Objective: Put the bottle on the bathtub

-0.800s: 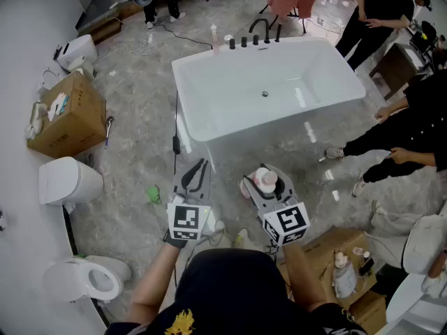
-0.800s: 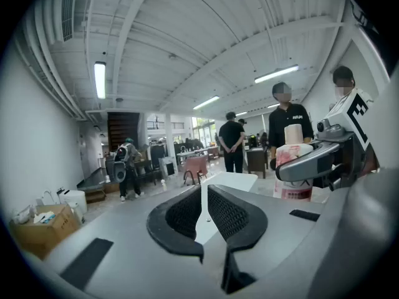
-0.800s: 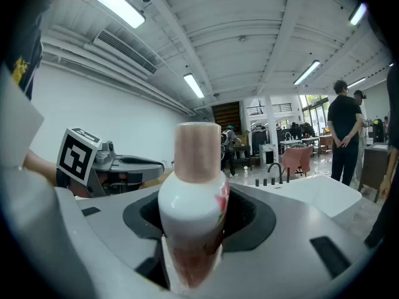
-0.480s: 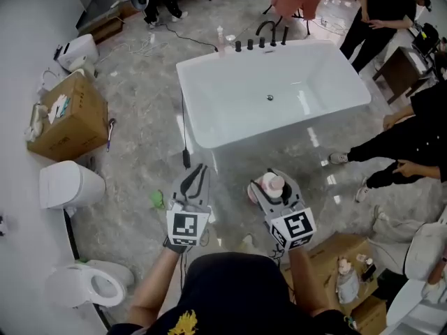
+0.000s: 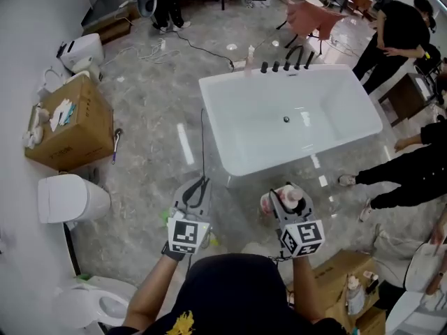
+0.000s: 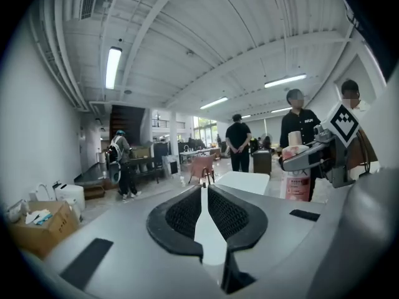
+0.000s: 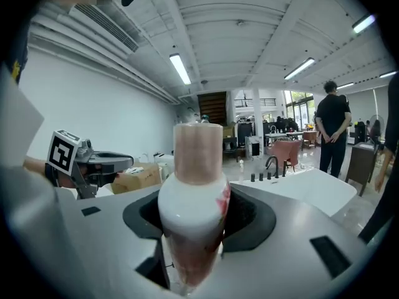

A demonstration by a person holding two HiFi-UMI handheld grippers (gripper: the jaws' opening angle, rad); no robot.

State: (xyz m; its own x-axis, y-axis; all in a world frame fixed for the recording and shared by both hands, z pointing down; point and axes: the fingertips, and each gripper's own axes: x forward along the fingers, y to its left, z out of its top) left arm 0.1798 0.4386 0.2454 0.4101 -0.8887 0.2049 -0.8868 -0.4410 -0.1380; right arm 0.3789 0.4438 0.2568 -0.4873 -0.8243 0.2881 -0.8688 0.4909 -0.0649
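Mid-carry, the bottle (image 7: 193,210) is pinched by the right gripper (image 5: 283,201); the jaws of the left gripper (image 5: 198,187) are pressed together. The bathtub (image 5: 216,121) at twelve o'clock must be reached next.

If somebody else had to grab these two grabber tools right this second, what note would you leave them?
Left gripper: jaws together, nothing in them.
Right gripper: closed on the bottle, which stands upright between its jaws.
Bathtub: white, ahead across the floor, not yet reached; taps along its far rim.
Done: bottle in hand.
Left: walk up to the tub, set the bottle on its rim, open the jaws.
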